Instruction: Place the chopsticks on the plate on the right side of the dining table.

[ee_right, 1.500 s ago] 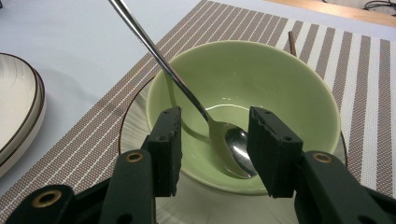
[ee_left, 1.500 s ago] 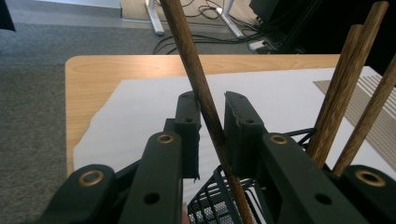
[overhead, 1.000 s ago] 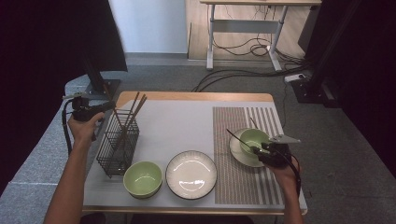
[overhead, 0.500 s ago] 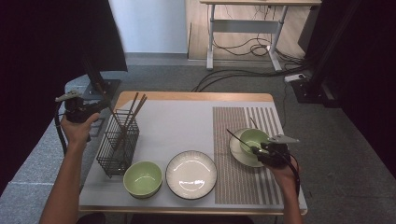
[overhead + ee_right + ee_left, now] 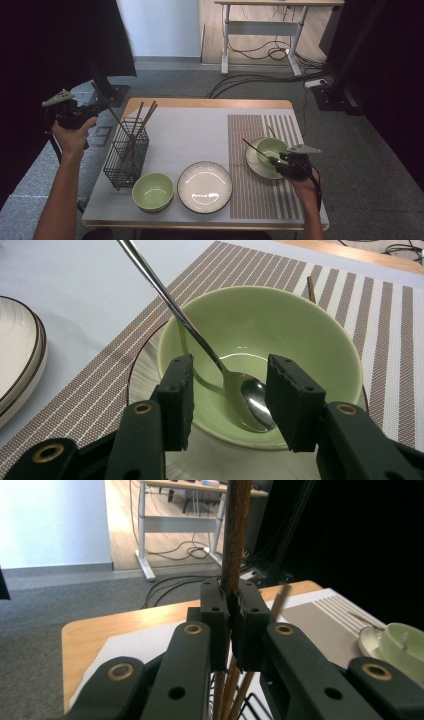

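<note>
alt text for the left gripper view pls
The left tool is shut on a dark brown wooden chopstick standing upright between its black jaws. Behind lie a wooden-edged table and a pale green ceramic bowl.

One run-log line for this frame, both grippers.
left gripper: shut on chopstick, above wire basket | right gripper: open, astride green bowl rim | spoon: in bowl

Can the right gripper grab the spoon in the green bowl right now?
Probably yes. The right gripper hangs open right over the bowl, and the spoon lies between its jaws with nothing on top. The bowl's near rim sits close under the jaws, so they might bump it going down.
</note>
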### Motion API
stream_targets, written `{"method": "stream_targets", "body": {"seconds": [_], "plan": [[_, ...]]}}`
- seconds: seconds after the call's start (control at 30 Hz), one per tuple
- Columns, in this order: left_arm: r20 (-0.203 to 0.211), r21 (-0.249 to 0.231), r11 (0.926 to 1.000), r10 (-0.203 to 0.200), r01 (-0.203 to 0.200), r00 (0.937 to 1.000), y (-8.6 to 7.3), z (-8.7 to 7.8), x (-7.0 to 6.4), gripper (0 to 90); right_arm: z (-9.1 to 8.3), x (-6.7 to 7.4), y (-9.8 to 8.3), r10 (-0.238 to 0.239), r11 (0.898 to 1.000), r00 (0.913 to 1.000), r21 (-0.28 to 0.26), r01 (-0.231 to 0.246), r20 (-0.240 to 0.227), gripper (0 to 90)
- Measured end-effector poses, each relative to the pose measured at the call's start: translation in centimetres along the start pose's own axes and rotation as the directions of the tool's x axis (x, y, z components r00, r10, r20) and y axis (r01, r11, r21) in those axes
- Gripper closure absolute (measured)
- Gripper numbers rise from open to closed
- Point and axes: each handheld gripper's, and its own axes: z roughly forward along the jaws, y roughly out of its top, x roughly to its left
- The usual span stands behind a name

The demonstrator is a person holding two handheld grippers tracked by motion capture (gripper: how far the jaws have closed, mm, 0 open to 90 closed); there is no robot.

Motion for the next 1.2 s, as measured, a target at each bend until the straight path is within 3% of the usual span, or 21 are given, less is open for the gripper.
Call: {"method": "stream_targets", "body": {"seconds": [0.2, 0.43, 1.2], "plan": [[0.029, -0.025, 0.9997, -0.007, 0.008, 0.9996, 0.6, -0.7, -0.4, 84.8, 0.0, 0.0, 0.0, -0.003, 1.000, 1.0000, 0.000, 0.003, 0.000, 54.7], [0.046, -0.044, 0.9990, 0.013, -0.011, 0.9989, 1.4, -1.3, -1.2, 84.7, 0.1, 0.1, 0.0, -0.005, 1.000, 1.0000, 0.005, 0.005, 0.003, 54.7], [0.055, -0.062, 0.9981, 0.011, -0.008, 0.9984, 1.9, -2.1, -1.5, 84.8, 0.4, 0.2, -0.1, -0.014, 1.000, 0.9999, 0.016, 0.014, 0.003, 54.4]]}}
